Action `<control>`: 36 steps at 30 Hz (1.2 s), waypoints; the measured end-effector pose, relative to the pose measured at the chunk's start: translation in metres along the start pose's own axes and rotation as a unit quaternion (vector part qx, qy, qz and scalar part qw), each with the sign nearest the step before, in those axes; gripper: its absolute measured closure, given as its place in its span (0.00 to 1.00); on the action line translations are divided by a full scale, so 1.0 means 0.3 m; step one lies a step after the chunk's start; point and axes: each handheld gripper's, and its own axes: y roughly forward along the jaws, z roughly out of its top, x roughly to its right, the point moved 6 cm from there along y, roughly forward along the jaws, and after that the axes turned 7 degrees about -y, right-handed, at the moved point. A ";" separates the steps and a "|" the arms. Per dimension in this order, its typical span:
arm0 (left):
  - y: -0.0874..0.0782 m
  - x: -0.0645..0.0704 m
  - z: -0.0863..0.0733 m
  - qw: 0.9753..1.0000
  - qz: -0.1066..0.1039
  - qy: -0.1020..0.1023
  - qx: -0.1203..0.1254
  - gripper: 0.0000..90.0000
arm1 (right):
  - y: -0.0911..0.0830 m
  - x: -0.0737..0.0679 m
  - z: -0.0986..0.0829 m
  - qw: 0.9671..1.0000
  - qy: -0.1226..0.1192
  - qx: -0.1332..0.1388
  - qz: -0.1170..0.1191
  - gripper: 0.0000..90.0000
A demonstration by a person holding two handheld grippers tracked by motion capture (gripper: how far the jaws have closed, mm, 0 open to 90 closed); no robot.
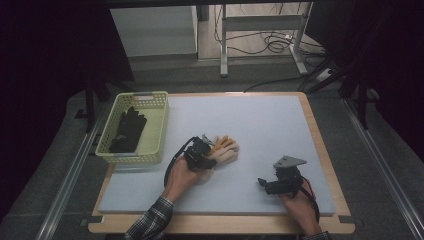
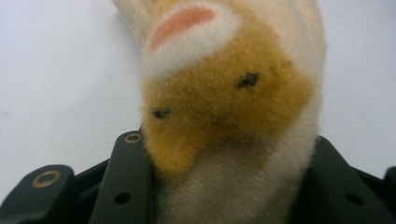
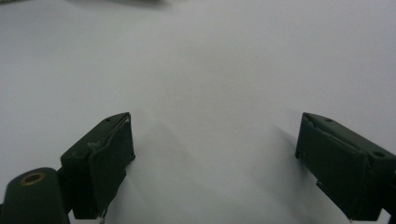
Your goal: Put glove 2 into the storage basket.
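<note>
Fuzzy cream and orange fabric sits between my left jaws: I have the left gripper pinched on the wrist end of a plush glove, with a black jaw pressed against each side of it in the left gripper view. The glove lies on the white mat near the middle, its long axis running from my jaws away to the right and slightly up the table, fingers pointing away from me. The yellow basket, with a black glove inside, stands to the left, on my left hand's side, so that hand is the nearer one. My right gripper hovers over bare mat, jaws spread wide and holding nothing.
</note>
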 end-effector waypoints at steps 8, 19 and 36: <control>-0.126 -0.044 0.069 0.999 0.017 -0.012 0.029 0.64 | 0.000 0.000 0.000 1.000 0.000 0.000 0.000 0.12; -0.292 -0.235 0.110 0.995 0.058 -0.063 0.053 0.63 | 0.000 0.001 0.000 1.000 -0.001 0.001 0.000 0.12; -0.500 -0.603 0.016 0.970 0.155 -0.168 0.076 0.62 | 0.001 0.001 0.000 1.000 -0.001 0.002 0.000 0.12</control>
